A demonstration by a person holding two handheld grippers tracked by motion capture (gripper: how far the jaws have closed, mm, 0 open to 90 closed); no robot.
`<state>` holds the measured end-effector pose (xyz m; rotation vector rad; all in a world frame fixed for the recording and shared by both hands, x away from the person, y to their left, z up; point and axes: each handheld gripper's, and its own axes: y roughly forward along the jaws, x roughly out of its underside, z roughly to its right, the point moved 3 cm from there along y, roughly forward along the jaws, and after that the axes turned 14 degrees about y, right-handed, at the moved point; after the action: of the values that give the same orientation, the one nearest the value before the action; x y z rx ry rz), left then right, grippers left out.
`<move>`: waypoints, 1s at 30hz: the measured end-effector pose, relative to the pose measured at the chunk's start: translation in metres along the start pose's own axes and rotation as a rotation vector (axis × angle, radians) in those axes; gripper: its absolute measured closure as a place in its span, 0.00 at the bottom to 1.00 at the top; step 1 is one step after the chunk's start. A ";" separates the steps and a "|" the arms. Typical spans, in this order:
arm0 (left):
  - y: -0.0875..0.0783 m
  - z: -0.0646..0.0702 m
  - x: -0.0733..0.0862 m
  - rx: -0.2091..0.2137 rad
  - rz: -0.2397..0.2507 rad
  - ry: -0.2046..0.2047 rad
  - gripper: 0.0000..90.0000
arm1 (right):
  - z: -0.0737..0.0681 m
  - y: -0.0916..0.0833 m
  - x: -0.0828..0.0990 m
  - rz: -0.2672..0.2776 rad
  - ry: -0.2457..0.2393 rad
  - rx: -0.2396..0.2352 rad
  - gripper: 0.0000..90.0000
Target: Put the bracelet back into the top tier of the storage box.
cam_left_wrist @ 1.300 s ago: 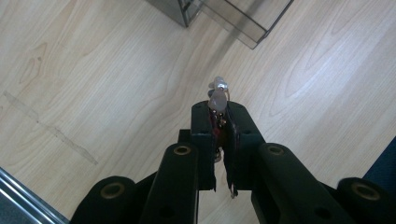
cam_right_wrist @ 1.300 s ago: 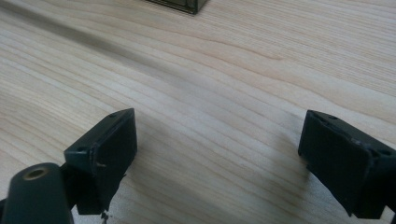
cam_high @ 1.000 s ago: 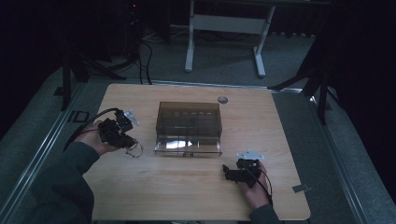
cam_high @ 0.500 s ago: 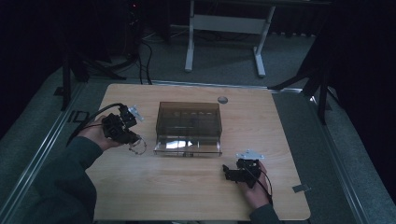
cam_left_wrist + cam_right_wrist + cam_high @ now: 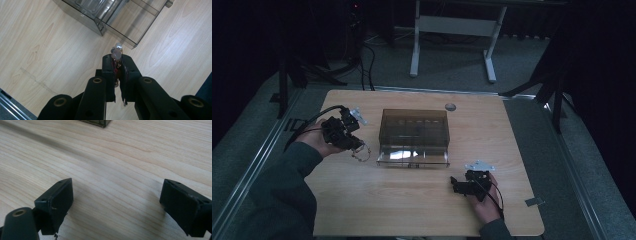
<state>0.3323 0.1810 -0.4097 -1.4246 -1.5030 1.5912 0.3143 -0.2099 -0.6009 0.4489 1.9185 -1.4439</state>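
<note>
Beaded chain [image 5: 117, 53], pinched in my left gripper [image 5: 117, 60], hanging just left of the smoky plastic box [image 5: 414, 137].
Carry it over the box's open clear tray [image 5: 412, 156] before I let go, lowering slowly so the dangling loop settles inside; my right gripper [image 5: 117, 195] rests wide open, holding nothing, on the table [image 5: 492, 130].

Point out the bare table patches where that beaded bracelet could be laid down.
Bare wood runs along the table's near edge, between the left gripper holding the beaded bracelet and the right gripper. The strip right of the smoky plastic box is free too. It is crowded between bracelet and box drawer.
</note>
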 end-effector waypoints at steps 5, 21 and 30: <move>-0.003 -0.001 -0.003 -0.002 0.009 0.001 0.93 | 0.000 0.000 0.000 0.000 0.000 0.000 0.13; -0.010 -0.002 -0.012 -0.004 0.024 0.016 0.93 | 0.000 0.000 0.000 0.000 0.000 0.000 0.12; -0.011 -0.002 -0.019 -0.010 0.051 0.020 0.93 | 0.000 0.000 0.000 0.000 0.000 0.000 0.12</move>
<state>0.3367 0.1675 -0.3930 -1.4908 -1.4763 1.5964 0.3143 -0.2099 -0.6009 0.4485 1.9183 -1.4440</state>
